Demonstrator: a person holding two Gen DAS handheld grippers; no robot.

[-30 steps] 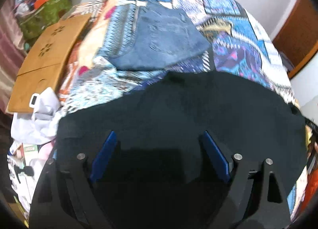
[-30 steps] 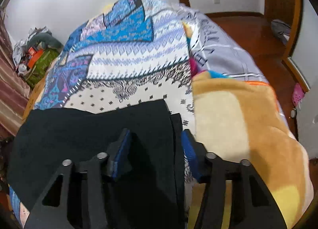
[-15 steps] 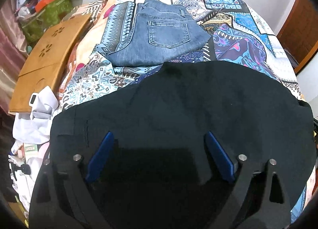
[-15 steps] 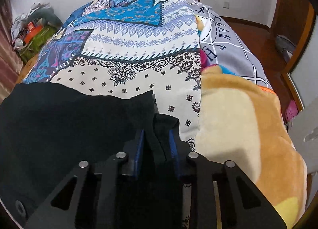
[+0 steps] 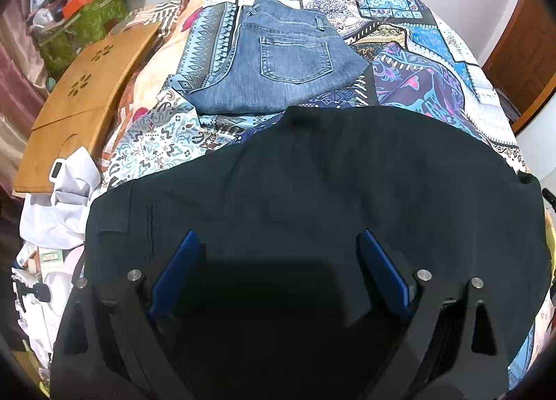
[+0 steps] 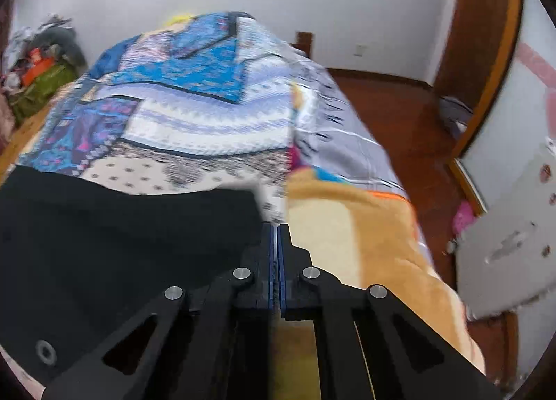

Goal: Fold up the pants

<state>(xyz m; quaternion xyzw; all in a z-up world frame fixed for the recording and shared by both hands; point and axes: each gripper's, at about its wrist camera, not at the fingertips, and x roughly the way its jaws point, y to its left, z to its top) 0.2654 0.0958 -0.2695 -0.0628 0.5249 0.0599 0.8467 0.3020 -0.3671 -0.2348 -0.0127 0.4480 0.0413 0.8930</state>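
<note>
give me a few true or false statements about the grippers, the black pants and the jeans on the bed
1. The left gripper is wide open over the black pants. True.
2. The right gripper is wide open. False: its fingers are pressed together, at the edge of the black pants; whether cloth is pinched cannot be told.
3. Folded blue jeans lie on the bedspread beyond the black pants. True.
4. The jeans lie on top of the black pants. False: they lie apart, with bedspread showing between them.
5. A wooden board lies at the left of the bed. True.
</note>
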